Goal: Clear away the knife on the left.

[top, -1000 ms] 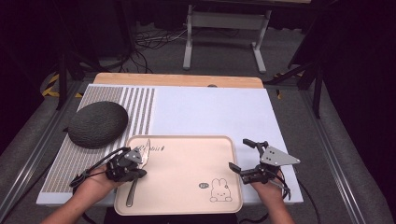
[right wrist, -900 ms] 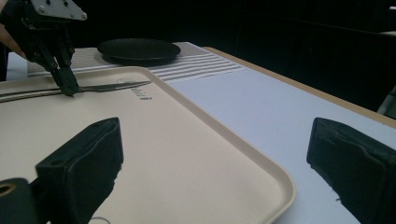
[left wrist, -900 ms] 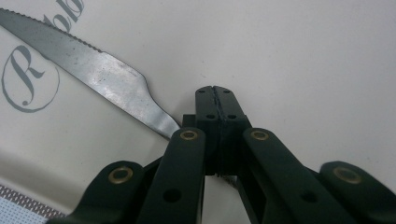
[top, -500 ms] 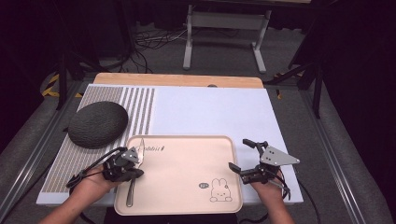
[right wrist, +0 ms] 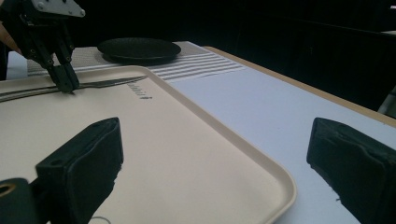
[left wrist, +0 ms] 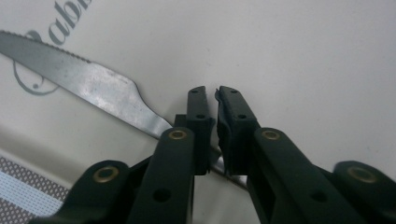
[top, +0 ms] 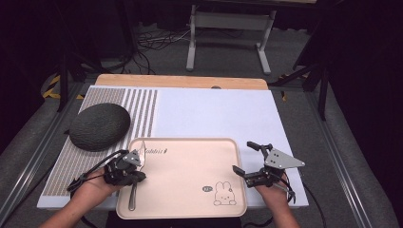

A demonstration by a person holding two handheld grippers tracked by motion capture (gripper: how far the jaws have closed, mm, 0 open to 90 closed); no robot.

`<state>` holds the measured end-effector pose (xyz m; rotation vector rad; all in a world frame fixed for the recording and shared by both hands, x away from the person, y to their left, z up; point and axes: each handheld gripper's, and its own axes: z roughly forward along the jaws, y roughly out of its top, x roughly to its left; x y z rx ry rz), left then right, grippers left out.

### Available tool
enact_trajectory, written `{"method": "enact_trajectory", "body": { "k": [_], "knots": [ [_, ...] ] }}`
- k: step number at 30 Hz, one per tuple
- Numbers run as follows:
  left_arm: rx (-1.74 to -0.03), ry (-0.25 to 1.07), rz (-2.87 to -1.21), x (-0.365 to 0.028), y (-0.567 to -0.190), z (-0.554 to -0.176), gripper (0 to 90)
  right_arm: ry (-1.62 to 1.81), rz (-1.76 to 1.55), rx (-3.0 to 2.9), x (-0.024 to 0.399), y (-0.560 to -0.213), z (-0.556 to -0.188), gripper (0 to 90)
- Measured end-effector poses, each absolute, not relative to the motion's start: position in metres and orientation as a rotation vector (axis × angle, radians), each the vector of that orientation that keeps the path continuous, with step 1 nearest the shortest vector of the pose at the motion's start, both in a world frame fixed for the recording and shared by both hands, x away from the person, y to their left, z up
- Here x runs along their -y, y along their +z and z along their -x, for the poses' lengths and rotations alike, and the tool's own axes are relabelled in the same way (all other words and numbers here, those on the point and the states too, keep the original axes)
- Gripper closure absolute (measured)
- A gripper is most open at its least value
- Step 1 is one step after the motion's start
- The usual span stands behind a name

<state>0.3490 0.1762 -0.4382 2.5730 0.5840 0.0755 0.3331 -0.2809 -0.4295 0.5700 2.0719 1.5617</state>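
Your left gripper (top: 135, 164), fingers pinched on the knife (left wrist: 88, 86), sits lower left on the tray (top: 190, 190); your right gripper (top: 247, 159) gapes wide, lower right. White surface (top: 214, 114), dark room.

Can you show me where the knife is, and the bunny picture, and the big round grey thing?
knife (left wrist: 88, 86): left gripper view, on the flat of its blade.
bunny picture (top: 222, 194): high view, on the bunny's body, printed on the tray.
round grey thing (top: 100, 127): high view, on the middle of its top.

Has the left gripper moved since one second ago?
No. The left gripper sits at the same spot on the tray's left edge, shut on the knife.
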Motion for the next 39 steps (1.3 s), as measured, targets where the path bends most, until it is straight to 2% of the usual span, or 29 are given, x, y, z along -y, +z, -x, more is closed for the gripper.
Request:
{"method": "enact_trajectory", "body": {
  "k": [1,5,7,9,10,11,15,17,18,22,31,39],
  "knots": [
    [-0.577,0.082,-2.567,-0.176,-0.437,-0.349,81.1,1.562,-0.57,-2.072,0.281,-0.429,-0.333,4.2],
    [-0.575,0.08,-2.506,-0.177,-0.431,-0.348,62.8,1.56,-0.566,-2.074,0.28,-0.429,-0.333,4.2],
    [-0.591,0.009,-2.442,-0.179,-0.425,-0.35,52.7,1.562,-0.567,-2.073,0.281,-0.429,-0.333,4.2],
    [-0.583,-0.007,-2.419,-0.18,-0.423,-0.351,42.0,1.563,-0.567,-2.072,0.281,-0.429,-0.333,4.2],
    [-0.577,-0.019,-2.383,-0.181,-0.42,-0.351,42.0,1.563,-0.566,-2.073,0.281,-0.429,-0.333,4.2],
    [-0.571,-0.02,-2.368,-0.181,-0.418,-0.351,35.8,1.561,-0.566,-2.074,0.281,-0.429,-0.332,4.2],
    [-0.566,0.021,-2.299,-0.185,-0.411,-0.35,18.5,1.562,-0.564,-2.074,0.281,-0.429,-0.332,4.2],
    [-0.561,0.043,-2.265,-0.187,-0.409,-0.349,14.1,1.563,-0.565,-2.074,0.281,-0.429,-0.332,4.2],
    [-0.552,0.075,-2.242,-0.189,-0.407,-0.348,8.7,1.563,-0.565,-2.073,0.281,-0.429,-0.332,4.2],
    [-0.52,0.147,-2.171,-0.197,-0.402,-0.344,4.4,1.564,-0.566,-2.073,0.281,-0.429,-0.332,4.2],
    [-0.485,0.295,-2.067,-0.214,-0.402,-0.334,4.5,1.567,-0.561,-2.069,0.281,-0.428,-0.332,4.1],
    [-0.521,0.377,-1.819,-0.248,-0.415,-0.327,2.1,1.573,-0.571,-2.066,0.283,-0.429,-0.332,3.9]
  ]
}}
